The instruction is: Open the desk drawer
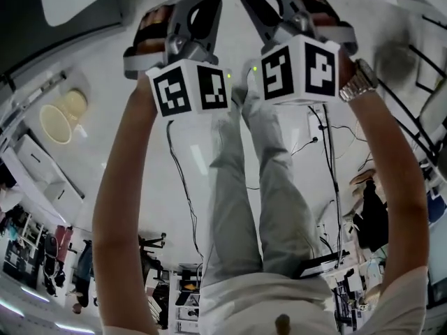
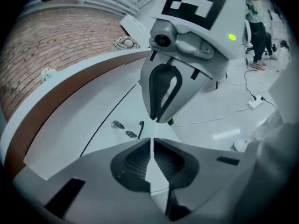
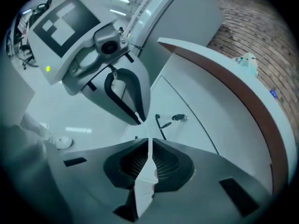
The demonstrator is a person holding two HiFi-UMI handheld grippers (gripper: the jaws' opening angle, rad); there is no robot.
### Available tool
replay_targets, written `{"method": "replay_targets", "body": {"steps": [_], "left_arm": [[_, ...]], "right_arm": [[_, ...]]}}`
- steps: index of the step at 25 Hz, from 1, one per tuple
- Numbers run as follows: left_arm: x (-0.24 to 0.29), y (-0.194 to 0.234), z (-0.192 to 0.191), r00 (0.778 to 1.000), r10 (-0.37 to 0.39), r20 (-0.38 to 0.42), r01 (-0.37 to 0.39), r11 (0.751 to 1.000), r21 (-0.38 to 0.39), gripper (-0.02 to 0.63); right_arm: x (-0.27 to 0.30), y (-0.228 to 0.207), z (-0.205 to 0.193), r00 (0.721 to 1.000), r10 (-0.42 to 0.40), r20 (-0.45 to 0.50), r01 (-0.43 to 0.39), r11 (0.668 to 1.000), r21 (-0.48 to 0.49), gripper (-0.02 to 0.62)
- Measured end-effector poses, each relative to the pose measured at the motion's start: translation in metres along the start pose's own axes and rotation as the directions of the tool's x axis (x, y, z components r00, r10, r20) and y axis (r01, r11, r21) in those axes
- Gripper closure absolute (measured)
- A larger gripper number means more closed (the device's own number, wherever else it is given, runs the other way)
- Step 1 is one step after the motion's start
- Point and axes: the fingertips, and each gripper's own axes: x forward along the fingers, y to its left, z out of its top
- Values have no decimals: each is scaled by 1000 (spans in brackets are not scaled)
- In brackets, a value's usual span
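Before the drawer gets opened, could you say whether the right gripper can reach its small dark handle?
Probably yes: the handle sits just ahead of the right gripper with nothing between, though the left gripper crowds beside it and the jaws are shut.

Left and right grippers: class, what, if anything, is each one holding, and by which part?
Nothing is held. The left gripper and the right gripper are both shut, jaws together with nothing between them.

My right gripper covers part of the drawer. The small shiny bits on it are too tiny to tell. From my head, the cubes hide my feet.
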Motion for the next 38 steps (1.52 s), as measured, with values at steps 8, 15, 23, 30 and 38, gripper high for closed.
{"method": "replay_targets", "body": {"steps": [8, 15, 23, 30, 38], "left_arm": [[35, 29, -7, 995, -14, -101, 27, 992, 122, 477], [63, 41, -38, 977, 0, -213, 49, 973, 227, 471], [71, 36, -38, 977, 2, -215, 64, 952, 301, 511], [71, 39, -35, 978, 55, -201, 16, 942, 336, 580], [72, 36, -34, 972, 99, -213, -24, 943, 332, 583]], "right_arm": [[42, -20, -3, 997, -27, -77, 16, 990, -142, 459], [75, -29, -6, 992, -40, -122, 6, 963, -270, 453], [89, -31, -4, 987, -114, -116, 62, 924, -377, 542], [87, -31, -4, 981, -164, -105, 102, 892, -441, 558], [86, -29, -8, 977, -179, -114, 111, 888, -446, 560]]}}
